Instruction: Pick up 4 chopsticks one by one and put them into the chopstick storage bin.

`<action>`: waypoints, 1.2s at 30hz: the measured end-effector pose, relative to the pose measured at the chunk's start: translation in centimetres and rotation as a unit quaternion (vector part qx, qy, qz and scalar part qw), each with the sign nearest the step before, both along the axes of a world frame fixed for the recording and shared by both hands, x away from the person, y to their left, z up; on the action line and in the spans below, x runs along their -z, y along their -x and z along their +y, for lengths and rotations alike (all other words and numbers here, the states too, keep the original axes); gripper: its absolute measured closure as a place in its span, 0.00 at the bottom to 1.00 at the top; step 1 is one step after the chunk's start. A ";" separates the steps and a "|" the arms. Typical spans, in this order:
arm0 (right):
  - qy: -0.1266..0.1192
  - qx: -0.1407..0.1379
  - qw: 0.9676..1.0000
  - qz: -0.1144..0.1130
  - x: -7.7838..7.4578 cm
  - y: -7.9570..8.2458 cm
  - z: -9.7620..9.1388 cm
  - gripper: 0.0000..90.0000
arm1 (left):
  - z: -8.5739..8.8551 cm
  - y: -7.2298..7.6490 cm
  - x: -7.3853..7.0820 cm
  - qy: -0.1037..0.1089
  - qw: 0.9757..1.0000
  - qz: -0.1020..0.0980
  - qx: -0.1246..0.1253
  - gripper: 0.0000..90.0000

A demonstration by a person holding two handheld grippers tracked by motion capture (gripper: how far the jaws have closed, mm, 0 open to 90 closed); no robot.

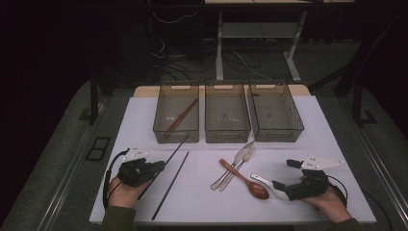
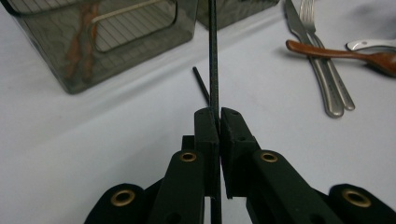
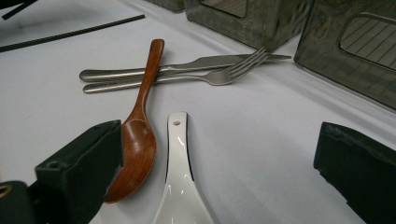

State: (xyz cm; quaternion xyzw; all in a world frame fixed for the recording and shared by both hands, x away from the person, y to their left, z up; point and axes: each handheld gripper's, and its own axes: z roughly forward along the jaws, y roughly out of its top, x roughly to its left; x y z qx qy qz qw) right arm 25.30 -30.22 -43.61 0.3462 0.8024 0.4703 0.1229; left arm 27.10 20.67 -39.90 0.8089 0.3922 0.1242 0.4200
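My left gripper [image 1: 159, 167] [image 2: 218, 114] is shut on a thin black chopstick [image 1: 175, 150] [image 2: 213, 56], which slants up off the table toward the left bin [image 1: 176, 114]. A second black chopstick [image 1: 171, 185] [image 2: 201, 84] lies flat on the white table just to its right. Inside the left bin rest brown chopsticks [image 1: 182, 116] [image 2: 79, 42]. My right gripper [image 1: 280, 187] [image 3: 219, 135] stands open and low at the table's front right. The handle of a white ceramic spoon [image 1: 263, 181] [image 3: 179, 158] lies between its jaws, untouched.
Two more wire bins, middle [image 1: 227, 114] and right [image 1: 275, 113], stand in the back row. A wooden spoon [image 1: 245, 180] [image 3: 140, 126] crosses a metal knife [image 1: 231, 166] [image 3: 196, 63] and fork [image 1: 239, 166] [image 3: 219, 74] at mid-table. Beyond the white table [image 1: 207, 202] is dark floor.
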 end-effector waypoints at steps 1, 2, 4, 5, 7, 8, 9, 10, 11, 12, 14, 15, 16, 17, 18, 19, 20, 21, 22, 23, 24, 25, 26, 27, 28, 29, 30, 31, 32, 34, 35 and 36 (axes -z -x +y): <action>0.000 0.000 1.000 0.000 0.0 0.0 0.0 0.02 | 0.0 -0.1 -0.1 0.004 1.000 -0.001 0.000 0.95; 0.000 0.000 1.000 0.000 0.0 0.0 0.0 0.02 | 0.1 -0.2 -0.3 0.006 1.000 -0.002 -0.001 0.95; -0.002 0.000 1.000 0.000 0.0 0.0 0.0 0.01 | 0.1 -0.5 -0.5 0.007 1.000 -0.003 0.000 0.95; -0.001 0.000 1.000 0.000 0.0 0.0 0.0 0.01 | 0.1 -0.7 -0.6 0.007 1.000 -0.004 0.002 0.95; -0.002 0.001 1.000 0.000 0.0 0.0 0.0 0.02 | 0.0 -0.9 -0.8 0.007 1.000 -0.004 0.005 0.95; -0.002 0.001 1.000 0.001 0.0 0.0 0.0 0.02 | 0.0 -1.0 -0.9 0.007 1.000 -0.004 0.005 0.95; -0.002 0.000 1.000 0.002 0.0 0.1 0.0 0.02 | -0.1 -1.2 -1.0 0.007 1.000 -0.005 0.006 0.95; -0.003 0.001 1.000 0.003 0.0 0.1 0.0 0.01 | -0.1 -1.3 -1.2 0.007 1.000 -0.005 0.008 0.95; -0.003 0.001 1.000 0.003 0.0 0.0 0.0 0.01 | -0.1 -1.5 -1.3 0.008 1.000 -0.006 0.008 0.95; -0.002 0.001 1.000 0.003 0.0 0.0 0.0 0.01 | -0.2 -1.6 -1.4 0.009 1.000 -0.007 0.009 0.95; -0.003 0.001 1.000 0.003 0.0 0.0 0.0 0.01 | -0.2 -1.9 -1.8 0.011 1.000 -0.009 0.009 0.95; -0.003 0.001 1.000 0.002 0.0 0.0 0.0 0.01 | -0.2 -2.1 -2.0 0.014 1.000 -0.011 0.008 0.95; -0.003 0.001 1.000 0.003 0.0 0.0 0.0 0.01 | -0.2 -2.3 -2.2 0.018 1.000 -0.012 0.008 0.95; -0.004 0.000 1.000 0.005 0.1 0.0 0.1 0.01 | -0.2 -2.5 -2.4 0.021 1.000 -0.014 0.009 0.95; -0.003 -0.001 1.000 0.005 0.1 0.0 0.1 0.01 | -0.2 -2.7 -2.7 0.022 1.000 -0.016 0.009 0.95; -0.001 -0.002 1.000 0.003 0.1 -0.1 0.2 0.01 | -0.2 -2.9 -2.9 0.024 1.000 -0.016 0.009 0.95; -0.001 -0.002 1.000 0.003 0.1 -0.1 0.2 0.01 | -0.3 -3.1 -3.1 0.026 0.999 -0.017 0.008 0.95; -0.001 -0.002 1.000 0.003 0.1 -0.1 0.2 0.01 | -0.3 -3.3 -3.4 0.027 0.999 -0.020 0.009 0.95; -0.001 -0.002 1.000 0.003 0.1 -0.1 0.2 0.01 | -0.4 -3.6 -3.6 0.029 0.999 -0.021 0.009 0.95; -0.001 -0.001 1.000 0.003 0.1 -0.1 0.1 0.01 | -0.4 -3.8 -3.8 0.029 0.999 -0.023 0.009 0.95; -0.001 -0.001 1.000 0.004 0.1 -0.1 0.1 0.01 | -0.4 -4.0 -4.0 0.031 0.999 -0.024 0.009 0.95; -0.001 -0.002 1.000 0.004 0.1 -0.1 0.1 0.01 | -0.5 -4.2 -4.1 0.033 0.999 -0.025 0.008 0.95; -0.002 -0.002 1.000 0.003 0.1 -0.1 0.1 0.01 | -0.6 -4.4 -4.3 0.035 0.999 -0.026 0.007 0.95; -0.001 -0.002 1.000 0.003 0.1 0.0 0.1 0.01 | -0.7 -4.7 -4.4 0.038 0.999 -0.027 0.007 0.95; -0.002 -0.001 1.000 0.004 0.1 0.0 0.2 0.01 | -0.7 -4.9 -4.6 0.037 0.999 -0.027 0.007 0.95; -0.002 -0.001 1.000 0.004 0.1 0.0 0.1 0.01 | -0.9 -5.1 -4.7 0.039 0.999 -0.027 0.007 0.95; -0.003 -0.001 1.000 0.004 0.1 0.0 0.1 0.01 | -1.0 -5.4 -4.8 0.039 0.999 -0.029 0.008 0.95; -0.003 -0.001 1.000 0.005 0.1 0.0 0.1 0.01 | -1.1 -5.7 -5.0 0.039 0.999 -0.030 0.007 0.95; -0.003 0.000 1.000 0.005 0.1 0.0 0.1 0.01 | -1.3 -6.0 -5.1 0.038 0.999 -0.031 0.008 0.95; -0.004 0.000 1.000 0.004 0.1 0.0 0.1 0.01 | -1.6 -6.6 -5.5 0.042 0.999 -0.034 0.007 0.95; -0.003 -0.001 1.000 0.003 0.1 -0.1 0.1 0.01 | -1.7 -6.9 -5.7 0.040 0.999 -0.035 0.006 0.95; -0.003 -0.001 1.000 0.003 0.1 -0.1 0.1 0.02 | -1.9 -7.3 -5.9 0.041 0.998 -0.036 0.007 0.95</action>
